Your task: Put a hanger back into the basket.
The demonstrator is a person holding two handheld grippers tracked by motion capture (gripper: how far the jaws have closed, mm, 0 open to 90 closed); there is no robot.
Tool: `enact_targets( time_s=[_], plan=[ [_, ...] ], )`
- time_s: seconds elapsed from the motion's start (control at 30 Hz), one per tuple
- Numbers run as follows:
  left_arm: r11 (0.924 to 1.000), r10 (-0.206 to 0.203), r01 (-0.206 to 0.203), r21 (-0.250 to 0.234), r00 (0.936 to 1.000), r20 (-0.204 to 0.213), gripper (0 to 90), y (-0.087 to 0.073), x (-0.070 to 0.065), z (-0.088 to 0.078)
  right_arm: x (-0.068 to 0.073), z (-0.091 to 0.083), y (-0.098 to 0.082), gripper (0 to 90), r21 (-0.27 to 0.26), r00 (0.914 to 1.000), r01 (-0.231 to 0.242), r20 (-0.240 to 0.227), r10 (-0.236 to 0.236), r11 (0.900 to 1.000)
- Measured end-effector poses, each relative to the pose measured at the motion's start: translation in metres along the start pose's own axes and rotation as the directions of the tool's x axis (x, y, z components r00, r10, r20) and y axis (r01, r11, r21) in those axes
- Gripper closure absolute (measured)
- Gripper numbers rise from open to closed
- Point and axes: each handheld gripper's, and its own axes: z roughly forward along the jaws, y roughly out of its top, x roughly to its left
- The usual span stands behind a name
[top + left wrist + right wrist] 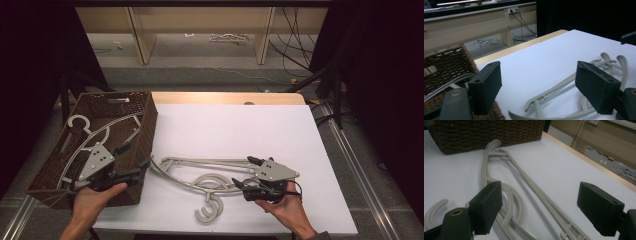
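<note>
Hangers (200,172) of pale grey plastic, apparently two, are tangled on the white table (240,130), at nine o'clock from the right gripper (245,172); jaws spread, empty. One wicker basket (142,137) is noted beside the left gripper (134,161), likewise spread.

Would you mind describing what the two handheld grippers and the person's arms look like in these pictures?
Each hand carries a black gripper topped by a grey three-cornered plate with small dark holes: the left gripper and the right gripper. The jaws end in thick black block-shaped pads. A thin black cable loops at the right gripper's rear. The forearms look bare; a dark cuff shows at the right wrist.
</note>
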Motion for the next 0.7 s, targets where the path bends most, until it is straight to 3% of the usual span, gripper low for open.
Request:
enact_targets(
  time_s=[0.2,0.23,0.27,0.53,0.57,0.7],
  plan=[
    [0.9997,0.026,-0.025,-0.007,0.9992,0.031,21.2,-0.011,-0.014,0.006,0.002,-0.001,-0.001,21.3,-0.003,0.9999,-0.014,-0.002,0.014,1.0],
    [0.9994,0.035,-0.035,-0.003,0.9988,0.035,21.2,-0.013,-0.016,0.007,0.002,-0.001,-0.001,21.1,-0.002,0.9999,-0.012,-0.003,0.012,1.0],
    [0.9971,0.074,-0.073,-0.022,0.9962,0.045,21.2,-0.014,-0.016,0.008,0.002,-0.001,-0.001,20.8,0.0,0.9998,-0.015,-0.009,0.015,1.0],
    [0.9973,0.073,-0.073,-0.01,0.9948,0.071,21.1,-0.026,-0.024,0.013,0.001,0.003,-0.005,16.0,0.003,0.9989,-0.021,-0.041,0.021,1.0],
    [0.9975,0.071,-0.071,-0.008,0.9953,0.066,20.9,-0.026,-0.025,0.013,0.0,0.004,-0.007,16.0,0.015,0.998,-0.023,-0.058,0.024,1.0],
    [0.9977,0.066,-0.065,-0.02,0.996,0.06,20.9,-0.029,-0.027,0.014,-0.002,0.004,-0.01,15.9,0.02,0.9979,-0.033,-0.054,0.034,0.999]
  ],
)
